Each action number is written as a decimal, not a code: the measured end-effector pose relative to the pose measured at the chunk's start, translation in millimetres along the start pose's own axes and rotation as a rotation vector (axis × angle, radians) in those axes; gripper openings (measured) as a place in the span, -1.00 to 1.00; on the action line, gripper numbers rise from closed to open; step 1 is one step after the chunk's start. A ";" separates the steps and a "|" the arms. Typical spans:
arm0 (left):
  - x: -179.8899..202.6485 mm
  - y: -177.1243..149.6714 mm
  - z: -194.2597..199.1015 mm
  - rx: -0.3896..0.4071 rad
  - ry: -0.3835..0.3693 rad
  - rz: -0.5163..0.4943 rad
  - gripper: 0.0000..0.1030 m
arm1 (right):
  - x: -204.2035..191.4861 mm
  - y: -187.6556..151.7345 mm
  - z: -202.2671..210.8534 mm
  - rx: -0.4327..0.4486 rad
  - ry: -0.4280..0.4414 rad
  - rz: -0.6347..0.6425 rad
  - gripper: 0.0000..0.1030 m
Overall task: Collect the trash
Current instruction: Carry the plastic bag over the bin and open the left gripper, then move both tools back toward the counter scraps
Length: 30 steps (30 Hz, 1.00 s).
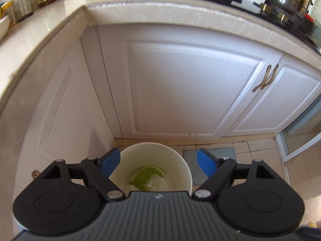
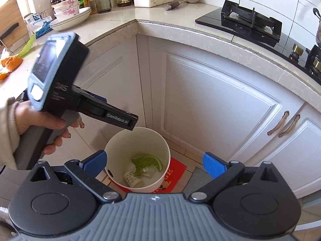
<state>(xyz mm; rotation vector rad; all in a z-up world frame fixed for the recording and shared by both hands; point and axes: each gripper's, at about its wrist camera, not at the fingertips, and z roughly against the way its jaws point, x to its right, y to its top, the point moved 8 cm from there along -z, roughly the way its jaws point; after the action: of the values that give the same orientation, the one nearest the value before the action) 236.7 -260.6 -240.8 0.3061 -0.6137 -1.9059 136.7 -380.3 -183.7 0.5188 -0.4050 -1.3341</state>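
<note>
A white bin [image 1: 152, 153] stands on the floor in the cabinet corner. A green leaf [image 1: 149, 173] and a crumpled white scrap lie at its bottom. My left gripper [image 1: 158, 162] hovers over the bin, open, with nothing between its blue pads [image 1: 206, 164]. In the right wrist view the same bin [image 2: 136, 140] holds the leaf [image 2: 147, 160], white paper [image 2: 149, 169] and a small printed cup [image 2: 132, 178]. My right gripper [image 2: 154, 163] is open and empty above the bin. A hand holds the left gripper [image 2: 131, 123] over the bin's far rim. Orange peel [image 2: 10, 64] and a green strip [image 2: 28, 46] lie on the counter.
White cabinet doors [image 2: 210, 104] with bronze handles [image 2: 280, 127] stand behind the bin. A red mat [image 2: 174, 172] and a grey mat [image 1: 218, 154] lie on the tiled floor. The L-shaped counter [image 2: 112, 20] carries stacked bowls [image 2: 68, 10], bottles, a white box and a gas stove [image 2: 248, 24].
</note>
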 end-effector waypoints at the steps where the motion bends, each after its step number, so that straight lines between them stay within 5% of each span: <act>1: 0.5 1.6 7.5 0.007 -0.005 -0.001 0.63 | 0.3 1.3 1.8 0.002 -0.002 0.005 1.00; 14: -11.3 -2.0 117.7 0.100 0.033 -0.001 0.64 | -4.9 19.8 22.7 0.066 0.031 0.065 1.00; 30: -98.4 -41.7 210.0 0.187 0.280 0.169 0.65 | -92.2 77.6 21.8 0.149 0.234 0.242 1.00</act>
<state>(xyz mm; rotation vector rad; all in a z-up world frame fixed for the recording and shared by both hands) 144.0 -100.5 -94.8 0.6105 -0.6087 -1.6110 169.2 -280.8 -120.0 0.7191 -0.3623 -1.0023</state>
